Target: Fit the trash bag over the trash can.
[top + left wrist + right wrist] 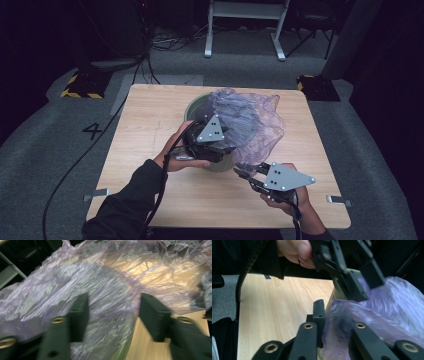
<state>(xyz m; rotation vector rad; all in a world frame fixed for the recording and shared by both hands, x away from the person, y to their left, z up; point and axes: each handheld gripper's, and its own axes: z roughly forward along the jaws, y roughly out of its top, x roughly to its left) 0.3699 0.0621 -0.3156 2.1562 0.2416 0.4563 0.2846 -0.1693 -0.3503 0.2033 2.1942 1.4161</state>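
Note:
A green bin (194, 106) stands mid-table with a crumpled purple plastic bag (250, 120) heaped over its mouth and spilling down its right side. My left gripper (227, 142) sits at the bin's near rim. In the left gripper view the left gripper (113, 315) is open, the bag (100, 277) lies just beyond its jaws, and the green rim (122, 352) shows below. My right gripper (245, 174) is low at the bin's front right. The right gripper view shows my right gripper (334, 320) shut on a fold of the bag (392, 305); the left gripper (364, 282) hangs open above.
The wooden table (150, 130) has metal clamps at its front corners (97, 194). Yellow-and-black striped bases (82, 85) stand on the grey floor past both far corners. A white frame (245, 25) stands farther back, and a black cable (75, 165) runs along the left.

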